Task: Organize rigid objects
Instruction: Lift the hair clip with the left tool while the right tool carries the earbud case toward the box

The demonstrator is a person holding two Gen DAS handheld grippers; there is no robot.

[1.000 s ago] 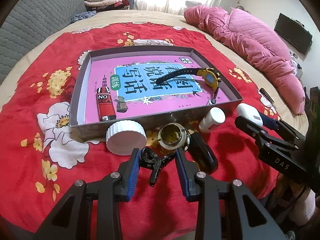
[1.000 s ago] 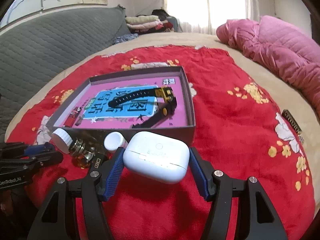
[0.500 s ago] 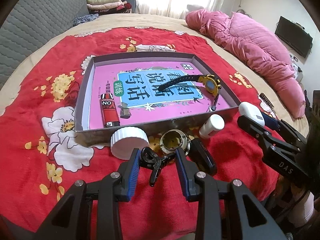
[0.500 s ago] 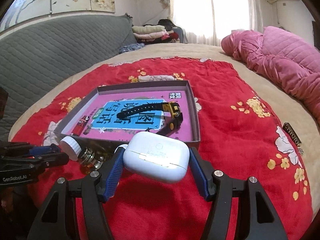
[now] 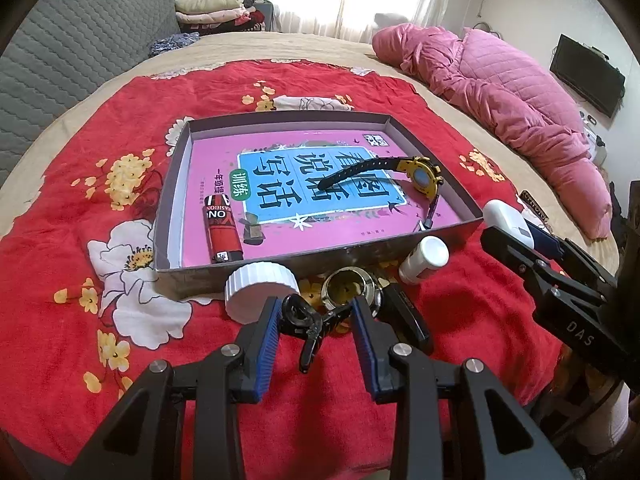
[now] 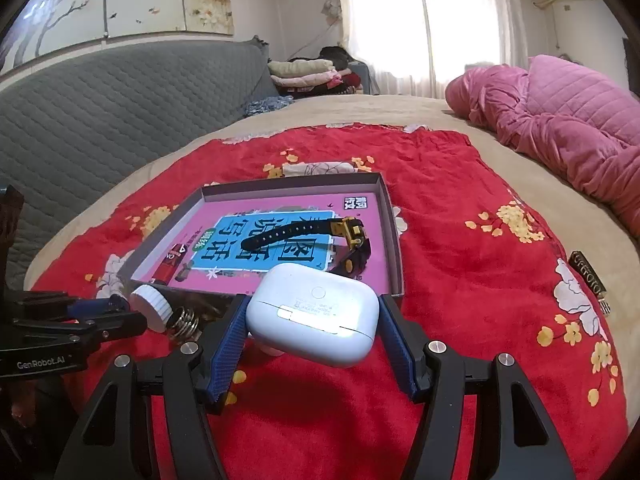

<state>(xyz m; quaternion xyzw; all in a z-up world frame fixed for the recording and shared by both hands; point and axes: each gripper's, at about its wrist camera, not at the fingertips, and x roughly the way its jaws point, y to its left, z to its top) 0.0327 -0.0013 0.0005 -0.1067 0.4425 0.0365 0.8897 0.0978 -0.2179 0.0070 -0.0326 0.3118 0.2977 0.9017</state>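
Observation:
A shallow grey box (image 5: 276,270) with a pink book cover inside lies on the red floral cloth; it also shows in the right wrist view (image 6: 394,236). In it lie a yellow-and-black watch (image 5: 420,176) and a red lighter (image 5: 222,232). My left gripper (image 5: 316,322) is shut on a small black clip (image 5: 306,324), low over the cloth before the box. My right gripper (image 6: 314,334) is shut on a white earbud case (image 6: 314,314), held above the cloth near the box's front right corner.
In front of the box lie a white jar lid (image 5: 260,290), an open glass jar (image 5: 348,288), a small white bottle (image 5: 426,258) and a black oblong object (image 5: 408,322). A pink quilt (image 5: 500,88) lies at the right. A grey headboard (image 6: 120,100) stands at the left.
My right gripper has risen with the earbud case and tilted up. My left gripper has lifted a little with the clip. The loose objects have not moved.

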